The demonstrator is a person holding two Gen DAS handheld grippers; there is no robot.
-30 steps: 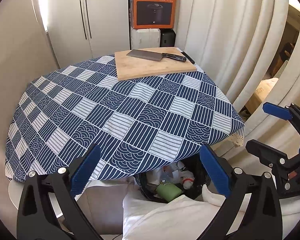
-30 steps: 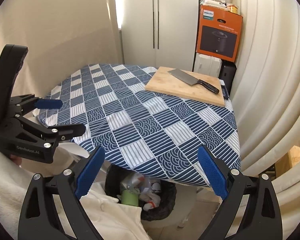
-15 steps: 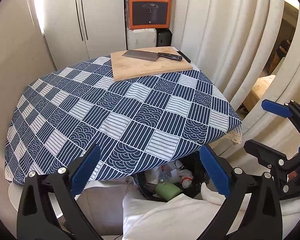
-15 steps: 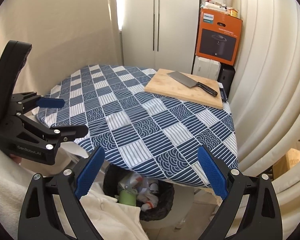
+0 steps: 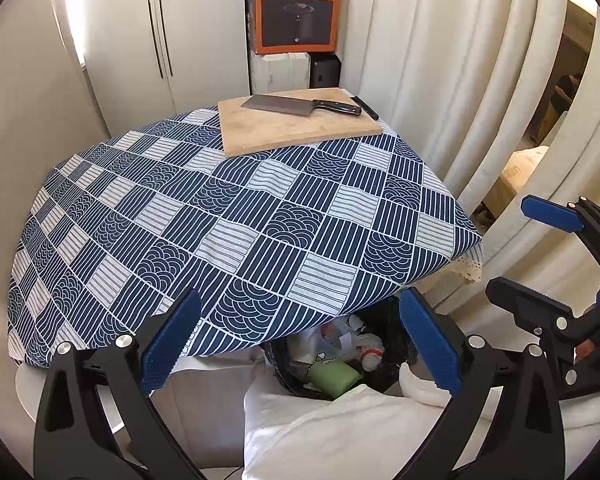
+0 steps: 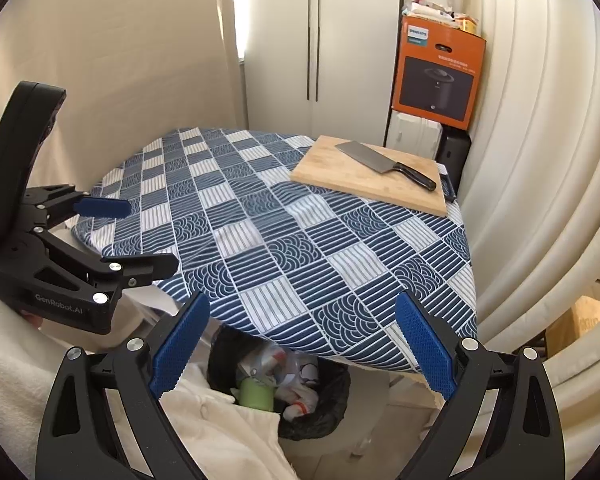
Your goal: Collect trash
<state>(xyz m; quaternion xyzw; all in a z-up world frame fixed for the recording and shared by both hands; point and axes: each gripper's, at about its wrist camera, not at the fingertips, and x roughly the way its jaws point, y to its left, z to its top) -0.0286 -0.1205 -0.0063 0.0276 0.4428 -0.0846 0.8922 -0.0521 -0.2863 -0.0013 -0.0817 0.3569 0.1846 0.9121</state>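
Left wrist view: the left hand-held gripper (image 5: 298, 344) is hanging with its blue pads wide apart and nothing between them, over the near edge of the worktop (image 5: 236, 220) draped in a blue patterned cloth. Below that edge, a black-lined trash bin (image 5: 384, 320) is sitting on the floor, holding crumpled wrappers and a green cup (image 5: 334, 376). A cutting board (image 5: 296, 126) carrying a cleaver (image 5: 296, 105) is lying at the far end. The right hand-held gripper (image 5: 540, 256) is showing at the right, also spread.

Right wrist view: the right hand-held gripper (image 6: 300, 344) is gaping empty above the trash bin (image 6: 324, 408). The left hand-held gripper (image 6: 134, 236) is hovering beside the worktop's (image 6: 284, 236) left edge, spread too.
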